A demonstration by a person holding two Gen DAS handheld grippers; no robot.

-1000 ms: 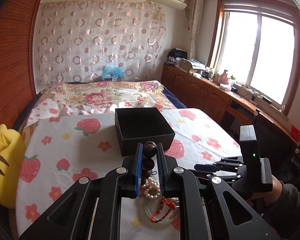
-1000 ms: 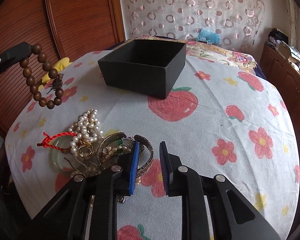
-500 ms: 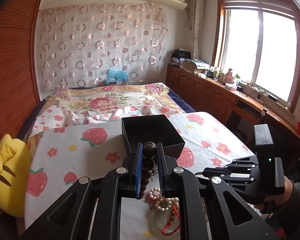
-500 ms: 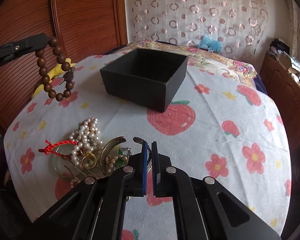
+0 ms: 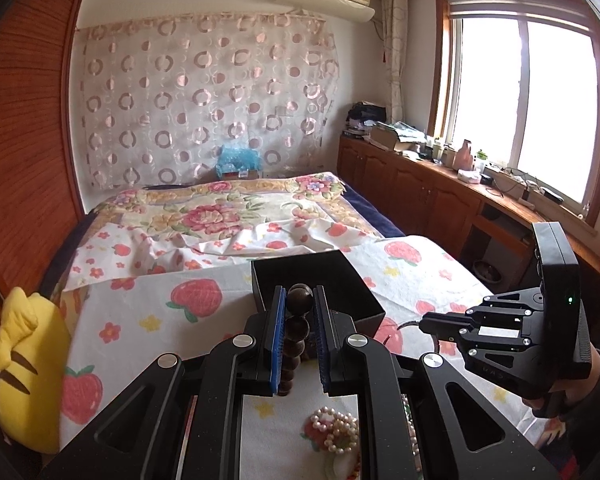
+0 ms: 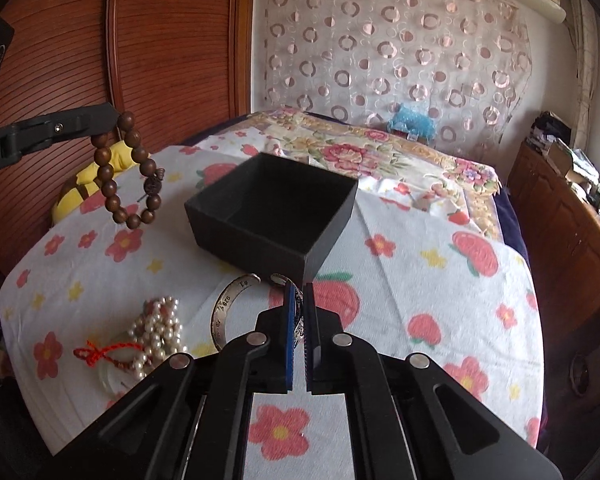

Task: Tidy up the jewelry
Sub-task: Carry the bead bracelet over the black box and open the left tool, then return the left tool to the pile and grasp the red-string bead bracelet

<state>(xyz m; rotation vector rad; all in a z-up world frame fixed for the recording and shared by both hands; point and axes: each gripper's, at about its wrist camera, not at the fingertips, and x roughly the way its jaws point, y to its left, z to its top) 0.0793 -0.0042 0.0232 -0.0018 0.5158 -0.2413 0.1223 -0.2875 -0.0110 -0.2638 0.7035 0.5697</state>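
Here the left tongs [image 5: 299,304] are pinched shut on a wooden bead bracelet [image 6: 127,174], whose dark brown loop hangs free in the air, up and to the left of the black box [image 6: 276,216] in the right wrist view. In the left wrist view the beads sit clamped between the blue pads, with the box just beyond the fingertips. The right tongs [image 6: 299,298] are closed almost completely on a silver cuff bangle [image 6: 230,308]; the patterned part of the band is caught between the pads while its open ends curve off to the left, close to the box's near wall. The box stands open and dark inside on the strawberry-and-flower cloth [image 6: 420,280] that covers the worktop. Left of the bangle lie a heap of pearls [image 6: 158,326] and a red knotted cord [image 6: 104,350] on a pale jade-like ring, only partly visible. A yellow plush toy [image 5: 24,368] rests at the cloth's left edge.
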